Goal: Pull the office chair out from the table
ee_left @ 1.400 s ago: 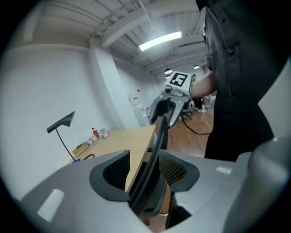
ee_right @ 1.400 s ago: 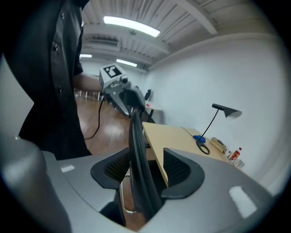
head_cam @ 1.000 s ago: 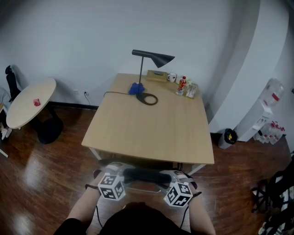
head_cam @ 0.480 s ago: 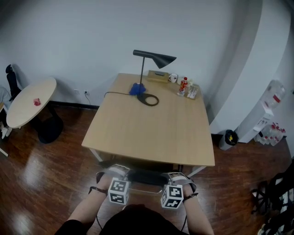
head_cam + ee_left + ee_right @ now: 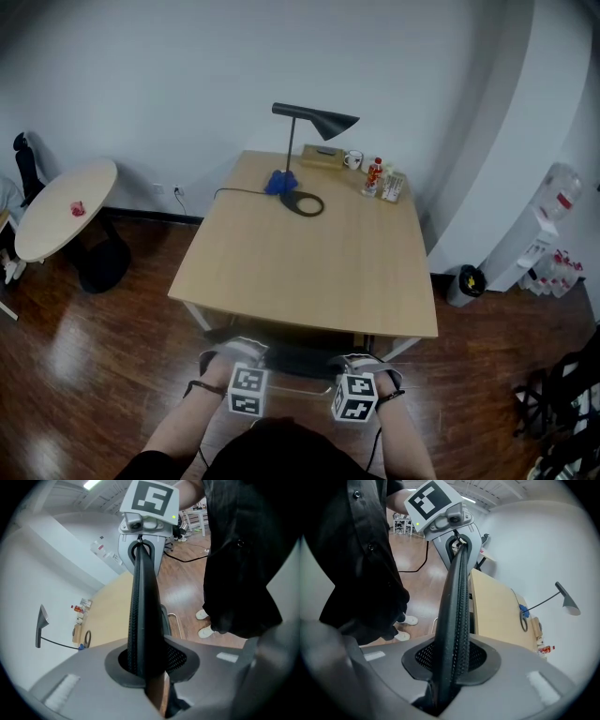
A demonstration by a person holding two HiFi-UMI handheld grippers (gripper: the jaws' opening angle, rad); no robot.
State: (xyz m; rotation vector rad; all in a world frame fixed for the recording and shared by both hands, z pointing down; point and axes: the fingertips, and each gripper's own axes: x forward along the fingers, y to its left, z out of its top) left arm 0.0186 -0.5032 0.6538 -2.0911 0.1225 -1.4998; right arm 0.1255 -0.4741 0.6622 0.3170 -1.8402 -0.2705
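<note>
Chair (image 5: 298, 361): one, tucked under the one bench (image 5: 309, 262). Left gripper (image 5: 146, 667) and right gripper (image 5: 451, 667), jaws just closed, each clamp its backrest top.

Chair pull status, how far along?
Done: the left hand-held gripper and right hand-held gripper are on the top edge of the office chair; their jaws have just been closing on it. In hand: settling that two-point grip. Left: the whole pull, since the chair stands tight against the table.
</note>
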